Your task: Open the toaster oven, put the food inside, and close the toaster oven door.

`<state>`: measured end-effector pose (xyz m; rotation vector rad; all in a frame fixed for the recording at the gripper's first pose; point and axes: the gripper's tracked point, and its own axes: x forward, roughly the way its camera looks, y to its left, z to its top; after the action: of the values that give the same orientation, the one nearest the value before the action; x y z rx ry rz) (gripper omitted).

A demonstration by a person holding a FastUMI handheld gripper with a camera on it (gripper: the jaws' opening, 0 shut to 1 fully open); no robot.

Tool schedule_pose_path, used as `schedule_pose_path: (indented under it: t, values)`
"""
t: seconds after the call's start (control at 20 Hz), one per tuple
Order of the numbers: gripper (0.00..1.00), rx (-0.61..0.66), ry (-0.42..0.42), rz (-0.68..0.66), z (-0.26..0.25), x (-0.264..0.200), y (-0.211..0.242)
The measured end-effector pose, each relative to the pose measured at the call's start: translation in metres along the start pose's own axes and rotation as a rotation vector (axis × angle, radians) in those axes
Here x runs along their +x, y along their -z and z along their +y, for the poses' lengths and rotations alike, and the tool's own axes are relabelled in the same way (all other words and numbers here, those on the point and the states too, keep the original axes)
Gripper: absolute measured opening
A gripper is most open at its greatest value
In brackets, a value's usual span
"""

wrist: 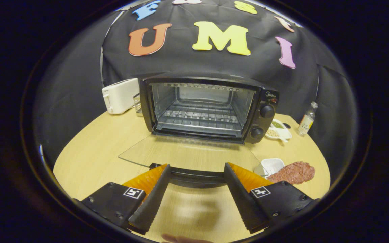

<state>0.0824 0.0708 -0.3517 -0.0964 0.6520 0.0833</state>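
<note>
A black toaster oven (265, 111) stands on the round wooden table (93, 152), its glass door (187, 153) folded flat down toward me. The wire rack (199, 116) inside is bare. The door's dark handle (196, 174) lies just ahead of my gripper (196, 172), spanning the gap between the two fingertips. The fingers are spread wide and press on nothing. A reddish-brown lump of food (294, 172) lies on the table to the right of the right finger, beside a small white dish (271, 165).
A white pop-up toaster (120, 95) and a small wire basket (137, 103) sit left of the oven. Right of the oven stand a white dish of condiments (279, 130) and a small clear bottle (307, 119). Black cloth walls the booth behind.
</note>
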Motion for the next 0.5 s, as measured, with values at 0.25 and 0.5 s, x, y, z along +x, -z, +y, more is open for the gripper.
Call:
schedule_pose_path:
  t: [0.25,0.5]
  values:
    - [1.00,0.050,-0.049,0.079,0.003,0.015,0.026]
    - [1.00,0.052,-0.097,0.058,0.001,0.006,0.020]
